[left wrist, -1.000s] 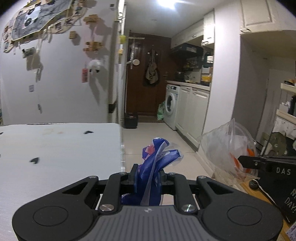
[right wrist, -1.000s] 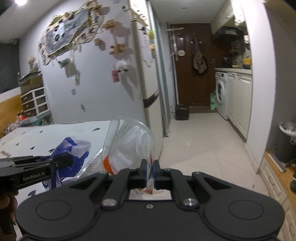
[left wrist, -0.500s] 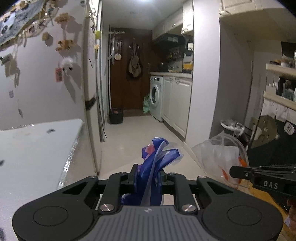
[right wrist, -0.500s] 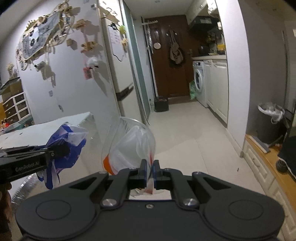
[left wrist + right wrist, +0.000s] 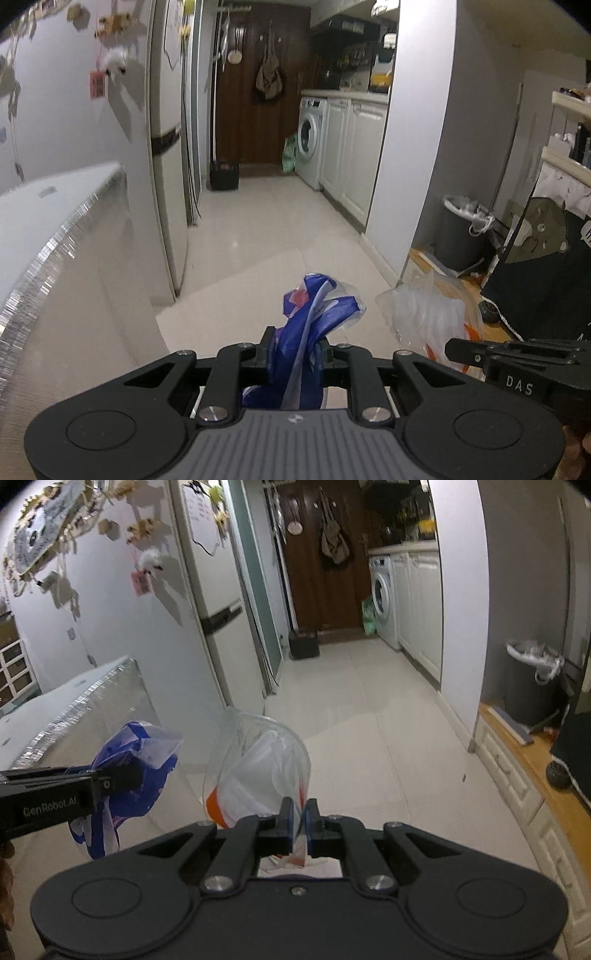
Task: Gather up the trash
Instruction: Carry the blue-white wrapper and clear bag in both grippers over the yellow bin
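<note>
We hold two items aloft over the pale floor: left gripper (image 5: pixel 294 347) clenched on a crumpled blue wrapper (image 5: pixel 314 314), right gripper (image 5: pixel 298 823) clenched on a clear plastic bag (image 5: pixel 266 760), the grey bin (image 5: pixel 532 686) well apart.

A narrow kitchen passage seen past a white table

We look down a pale tiled floor (image 5: pixel 258 206) toward a dark wooden door (image 5: pixel 255 74) with a bag hanging (image 5: pixel 269 79) on it and a small black bin (image 5: pixel 224 176) at its foot. On our left stands a white fridge (image 5: pixel 164 129) beside a wall (image 5: pixel 92 602) dotted with pinned ornaments and pictures, and nearer us the edge of a white table (image 5: pixel 48 221). On the right we see a washing machine (image 5: pixel 310 142) under a counter, white cabinets (image 5: pixel 354 158), a plain wall corner (image 5: pixel 417 129), a grey lined waste bin (image 5: pixel 532 679) and shelves (image 5: pixel 569 129). The lighting is dim and cool.
</note>
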The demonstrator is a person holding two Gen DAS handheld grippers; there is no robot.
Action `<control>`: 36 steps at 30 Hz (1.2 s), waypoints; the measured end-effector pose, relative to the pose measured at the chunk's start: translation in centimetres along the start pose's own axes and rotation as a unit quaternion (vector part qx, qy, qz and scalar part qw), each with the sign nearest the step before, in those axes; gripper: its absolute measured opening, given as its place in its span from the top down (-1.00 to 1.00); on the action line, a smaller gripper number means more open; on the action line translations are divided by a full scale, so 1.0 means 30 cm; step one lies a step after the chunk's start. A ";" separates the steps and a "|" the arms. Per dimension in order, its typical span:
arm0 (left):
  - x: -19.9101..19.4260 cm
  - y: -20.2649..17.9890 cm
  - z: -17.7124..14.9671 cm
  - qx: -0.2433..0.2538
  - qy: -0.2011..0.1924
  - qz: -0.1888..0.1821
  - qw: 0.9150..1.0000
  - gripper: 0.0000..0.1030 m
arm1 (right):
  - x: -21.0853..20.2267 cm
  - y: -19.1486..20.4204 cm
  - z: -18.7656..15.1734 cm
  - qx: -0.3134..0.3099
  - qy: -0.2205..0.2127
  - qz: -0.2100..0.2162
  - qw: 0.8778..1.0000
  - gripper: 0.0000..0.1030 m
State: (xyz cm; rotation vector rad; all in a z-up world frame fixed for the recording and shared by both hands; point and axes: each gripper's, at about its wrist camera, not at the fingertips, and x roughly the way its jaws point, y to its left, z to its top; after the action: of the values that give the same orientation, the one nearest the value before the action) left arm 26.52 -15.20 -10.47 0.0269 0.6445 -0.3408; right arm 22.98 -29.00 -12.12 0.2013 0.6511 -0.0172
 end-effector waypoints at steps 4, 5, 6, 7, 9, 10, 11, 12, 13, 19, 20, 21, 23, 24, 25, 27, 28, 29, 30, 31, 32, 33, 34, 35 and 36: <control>0.104 0.016 -0.037 -0.021 0.034 -0.012 0.999 0.59 | 0.091 -0.034 -0.025 0.011 0.038 -0.003 0.999 0.87; 0.138 0.024 -0.051 -0.027 0.047 -0.015 0.998 0.59 | 0.112 -0.040 -0.029 0.013 0.046 -0.004 0.999 0.87; 0.165 0.033 -0.063 -0.032 0.058 -0.018 0.998 0.59 | 0.140 -0.047 -0.038 0.016 0.058 -0.005 0.998 0.87; 0.200 0.046 -0.077 -0.040 0.072 -0.020 0.996 0.59 | 0.162 -0.050 -0.043 0.018 0.067 -0.006 0.998 0.87; 0.266 0.072 -0.106 -0.054 0.102 -0.022 0.993 0.59 | 0.221 -0.059 -0.062 0.024 0.090 -0.008 0.996 0.87; 0.295 0.084 -0.119 -0.058 0.115 -0.022 0.991 0.59 | 0.246 -0.060 -0.068 0.026 0.101 -0.010 0.995 0.87; 0.322 0.095 -0.133 -0.062 0.128 -0.021 0.990 0.59 | 0.272 -0.063 -0.079 0.028 0.112 -0.012 0.993 0.87; 0.351 0.107 -0.150 -0.067 0.142 -0.021 0.987 0.59 | 0.300 -0.065 -0.089 0.030 0.124 -0.014 0.992 0.87; 0.378 0.121 -0.167 -0.072 0.156 -0.021 0.985 0.59 | 0.322 -0.067 -0.098 0.032 0.134 -0.015 0.990 0.87; 0.504 0.191 -0.259 -0.101 0.217 -0.028 0.970 0.58 | 0.445 -0.057 -0.147 0.027 0.186 -0.021 0.982 0.87; 0.517 0.200 -0.272 -0.105 0.224 -0.029 0.968 0.57 | 0.464 -0.053 -0.158 0.023 0.194 -0.022 0.980 0.87; 0.531 0.213 -0.286 -0.110 0.233 -0.028 0.966 0.57 | 0.486 -0.047 -0.171 0.018 0.204 -0.024 0.979 0.87; 0.556 0.235 -0.313 -0.117 0.249 -0.023 0.961 0.57 | 0.523 -0.038 -0.196 0.010 0.219 -0.026 0.975 0.87; 0.568 0.246 -0.325 -0.120 0.256 -0.020 0.959 0.57 | 0.545 -0.033 -0.209 0.004 0.226 -0.025 0.974 0.87; 0.580 0.256 -0.336 -0.122 0.262 -0.018 0.957 0.57 | 0.566 -0.030 -0.223 -0.002 0.232 -0.027 0.972 0.87; 0.604 0.271 -0.352 -0.128 0.271 -0.018 0.954 0.57 | 0.607 -0.024 -0.251 -0.011 0.248 -0.034 0.968 0.87; 0.617 0.279 -0.361 -0.134 0.275 -0.021 0.952 0.57 | 0.626 -0.022 -0.262 -0.011 0.256 -0.034 0.966 0.86; 0.631 0.290 -0.370 -0.143 0.277 -0.024 0.950 0.57 | 0.646 -0.023 -0.273 -0.008 0.265 -0.031 0.964 0.86; 0.643 0.304 -0.381 -0.158 0.279 -0.028 0.947 0.57 | 0.665 -0.023 -0.286 -0.003 0.273 -0.029 0.962 0.86; 0.656 0.308 -0.387 -0.169 0.281 -0.031 0.944 0.57 | 0.680 -0.023 -0.289 0.000 0.278 -0.027 0.960 0.86; 0.669 0.315 -0.396 -0.176 0.284 -0.034 0.942 0.57 | 0.692 -0.019 -0.295 0.002 0.284 -0.024 0.958 0.86; 0.683 0.320 -0.406 -0.182 0.287 -0.035 0.940 0.57 | 0.706 -0.017 -0.301 0.003 0.289 -0.024 0.957 0.86; 0.688 0.321 -0.424 -0.184 0.291 -0.034 0.938 0.57 | 0.719 -0.017 -0.308 0.003 0.293 -0.025 0.956 0.85; 0.701 0.324 -0.438 -0.186 0.296 -0.033 0.936 0.57 | 0.732 -0.017 -0.316 0.000 0.297 -0.026 0.955 0.85; 0.713 0.324 -0.452 -0.185 0.302 -0.032 0.935 0.57 | 0.747 -0.017 -0.324 -0.002 0.301 -0.027 0.953 0.85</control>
State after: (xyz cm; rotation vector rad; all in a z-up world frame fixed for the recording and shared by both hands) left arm 37.65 -10.75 -34.79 -0.2596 1.3167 -0.2666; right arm 34.94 -26.58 -33.29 0.1853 1.2655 -0.0068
